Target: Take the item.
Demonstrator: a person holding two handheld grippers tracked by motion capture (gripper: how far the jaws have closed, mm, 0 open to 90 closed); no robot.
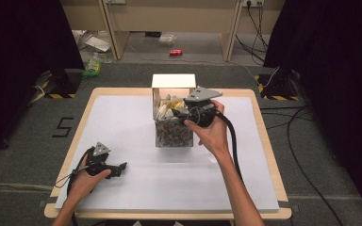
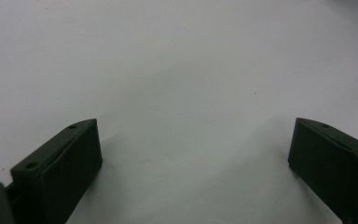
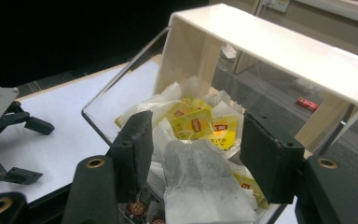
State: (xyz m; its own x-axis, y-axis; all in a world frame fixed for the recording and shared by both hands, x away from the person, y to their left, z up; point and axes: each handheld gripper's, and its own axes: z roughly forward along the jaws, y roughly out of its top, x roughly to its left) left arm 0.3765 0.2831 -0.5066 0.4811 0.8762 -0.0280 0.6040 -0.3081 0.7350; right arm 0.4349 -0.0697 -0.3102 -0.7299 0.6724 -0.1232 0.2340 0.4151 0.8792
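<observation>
A clear box (image 1: 174,134) with a raised white lid (image 1: 173,81) stands at the middle back of the table. It holds yellow tea packets (image 3: 196,123) and white paper tea bags. My right gripper (image 3: 196,154) hovers over the box's open top (image 1: 178,112), jaws apart, with a grey-filled tea bag (image 3: 200,182) lying between them; the pads do not visibly press on it. My left gripper (image 2: 193,158) rests low over the white sheet at the front left (image 1: 121,167), open and holding nothing. It also shows far off in the right gripper view (image 3: 39,150).
The white sheet (image 1: 136,188) covers a wooden table (image 1: 268,150). Beyond the table lie a red can (image 1: 176,52), litter (image 1: 94,66) and cables (image 1: 292,127) on the floor. Dark curtains hang at both sides.
</observation>
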